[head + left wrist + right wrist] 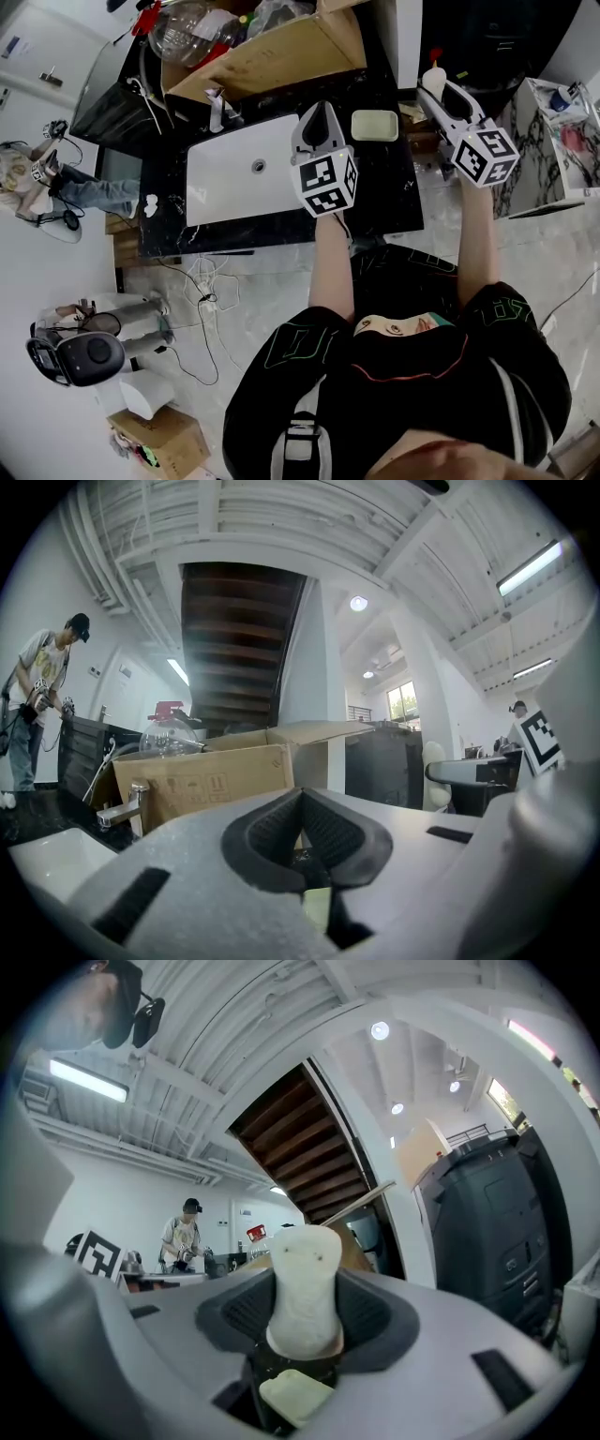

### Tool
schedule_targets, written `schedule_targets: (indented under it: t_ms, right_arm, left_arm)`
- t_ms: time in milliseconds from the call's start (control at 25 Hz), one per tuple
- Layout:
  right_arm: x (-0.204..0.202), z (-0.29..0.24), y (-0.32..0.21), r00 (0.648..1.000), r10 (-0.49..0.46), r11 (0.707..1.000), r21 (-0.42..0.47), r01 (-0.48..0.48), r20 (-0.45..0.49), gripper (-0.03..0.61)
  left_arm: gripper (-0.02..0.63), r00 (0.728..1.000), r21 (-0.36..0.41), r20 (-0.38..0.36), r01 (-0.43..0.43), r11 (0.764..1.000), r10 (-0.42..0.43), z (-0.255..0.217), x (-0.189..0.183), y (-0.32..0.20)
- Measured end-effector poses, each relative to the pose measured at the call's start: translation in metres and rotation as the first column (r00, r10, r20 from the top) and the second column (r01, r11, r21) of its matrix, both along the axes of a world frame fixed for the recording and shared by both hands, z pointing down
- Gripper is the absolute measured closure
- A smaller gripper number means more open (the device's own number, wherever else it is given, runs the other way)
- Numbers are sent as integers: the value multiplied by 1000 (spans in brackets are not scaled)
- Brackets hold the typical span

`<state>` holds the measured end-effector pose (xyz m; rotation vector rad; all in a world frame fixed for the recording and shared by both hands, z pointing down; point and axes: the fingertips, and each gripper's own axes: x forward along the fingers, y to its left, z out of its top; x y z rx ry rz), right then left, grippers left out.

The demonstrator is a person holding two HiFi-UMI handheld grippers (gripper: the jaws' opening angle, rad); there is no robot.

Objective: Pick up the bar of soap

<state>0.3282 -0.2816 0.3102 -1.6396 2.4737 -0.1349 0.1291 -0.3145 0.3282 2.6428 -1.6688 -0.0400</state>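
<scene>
Black counter [394, 202] lies just below the two grippers, which a person in a dark top holds out in front. On the left, the left gripper [301, 797] is clenched with nothing in it: its ribbed pads meet at the tips. It hangs over the counter between a white sink [225, 178] and a pale green soap dish [374, 125]. The right gripper [441, 92] is closed on the bar of soap [302, 1283]. This white bar stands upright between the pads and sticks out past the tips, up in the air and apart from the dish, which shows low in the right gripper view. Behind the sink stands a metal tap [217, 105], then an open cardboard box [272, 58] with a clear glass jug [171, 737] in it. Far off to the left stands another person [36, 700]
</scene>
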Motion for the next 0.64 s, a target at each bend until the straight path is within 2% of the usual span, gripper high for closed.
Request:
schedule_targets:
  t_ms: [640]
  right_arm:
    - [4, 0, -5, 1000, 12, 1000, 5, -12, -19, 377]
  left_arm:
    - [606, 1000, 4, -2, -5, 1000, 5, -1, 1, -5]
